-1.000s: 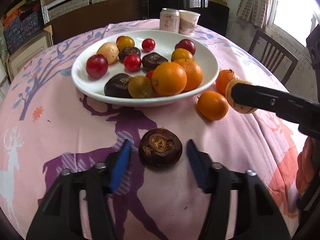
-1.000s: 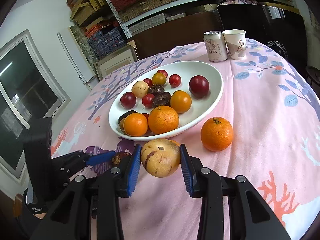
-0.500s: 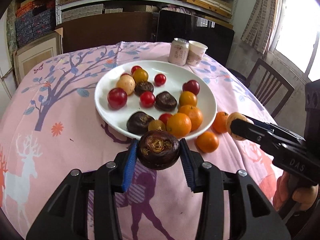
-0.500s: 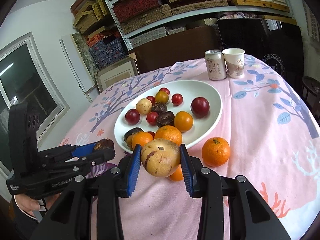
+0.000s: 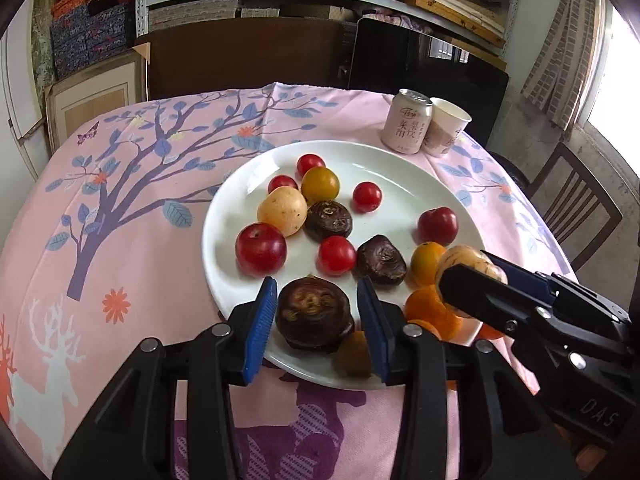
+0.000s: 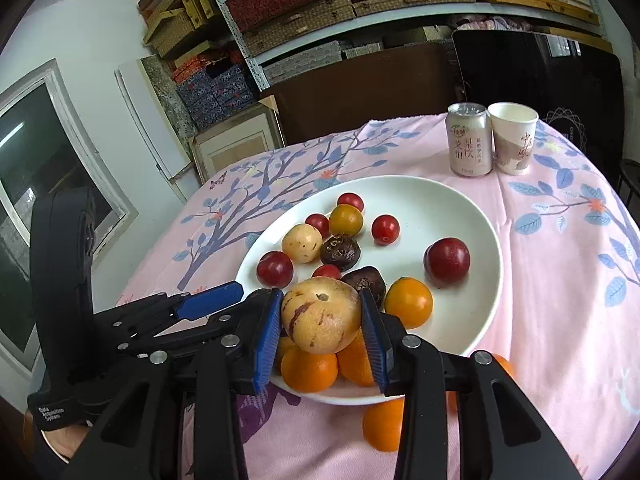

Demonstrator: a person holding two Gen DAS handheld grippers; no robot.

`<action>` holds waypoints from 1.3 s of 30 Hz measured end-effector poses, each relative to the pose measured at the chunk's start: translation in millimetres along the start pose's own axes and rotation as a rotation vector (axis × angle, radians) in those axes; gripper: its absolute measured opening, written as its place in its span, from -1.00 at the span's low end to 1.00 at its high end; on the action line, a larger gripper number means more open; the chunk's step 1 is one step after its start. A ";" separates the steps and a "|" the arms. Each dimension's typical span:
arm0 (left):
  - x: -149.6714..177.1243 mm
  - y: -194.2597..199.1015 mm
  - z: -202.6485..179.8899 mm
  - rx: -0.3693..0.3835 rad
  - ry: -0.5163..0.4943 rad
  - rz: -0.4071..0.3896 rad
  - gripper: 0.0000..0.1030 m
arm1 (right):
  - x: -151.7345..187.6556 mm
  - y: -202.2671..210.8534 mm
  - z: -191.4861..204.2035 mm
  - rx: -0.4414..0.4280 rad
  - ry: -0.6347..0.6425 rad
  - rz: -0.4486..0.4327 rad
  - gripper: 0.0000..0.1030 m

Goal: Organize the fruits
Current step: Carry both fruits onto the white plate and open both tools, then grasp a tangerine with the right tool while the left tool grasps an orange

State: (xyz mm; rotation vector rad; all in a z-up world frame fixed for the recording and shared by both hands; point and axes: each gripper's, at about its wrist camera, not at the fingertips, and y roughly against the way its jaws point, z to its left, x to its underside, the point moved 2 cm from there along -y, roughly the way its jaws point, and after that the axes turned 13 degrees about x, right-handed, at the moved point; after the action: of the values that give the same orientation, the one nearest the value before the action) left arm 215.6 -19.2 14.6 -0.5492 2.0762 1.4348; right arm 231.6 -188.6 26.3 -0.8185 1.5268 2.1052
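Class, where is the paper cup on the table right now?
In the right wrist view the paper cup stands at the table's far edge, just right of the drink can and beyond the white plate.
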 end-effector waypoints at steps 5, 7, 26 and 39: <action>1.2 -2.6 13.0 -0.018 0.033 0.003 0.17 | 2.6 -16.1 -9.8 -0.041 -0.082 0.020 0.02; 2.0 1.9 14.3 -0.033 0.034 -0.016 0.38 | 2.3 -10.2 -16.1 -0.046 -0.104 0.001 0.08; 35.5 30.0 -27.6 -0.006 -0.055 -0.019 0.71 | 47.2 29.1 -71.3 0.168 0.033 0.071 0.20; 78.0 21.7 -55.1 0.086 -0.101 0.102 0.71 | 46.4 -20.3 -69.3 0.316 0.122 0.118 -0.15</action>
State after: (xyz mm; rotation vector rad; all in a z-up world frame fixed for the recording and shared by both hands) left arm 131.3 -65.0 -4.9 -0.3334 2.1005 1.3923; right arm 225.2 -248.5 -34.8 -0.7679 1.9527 1.8506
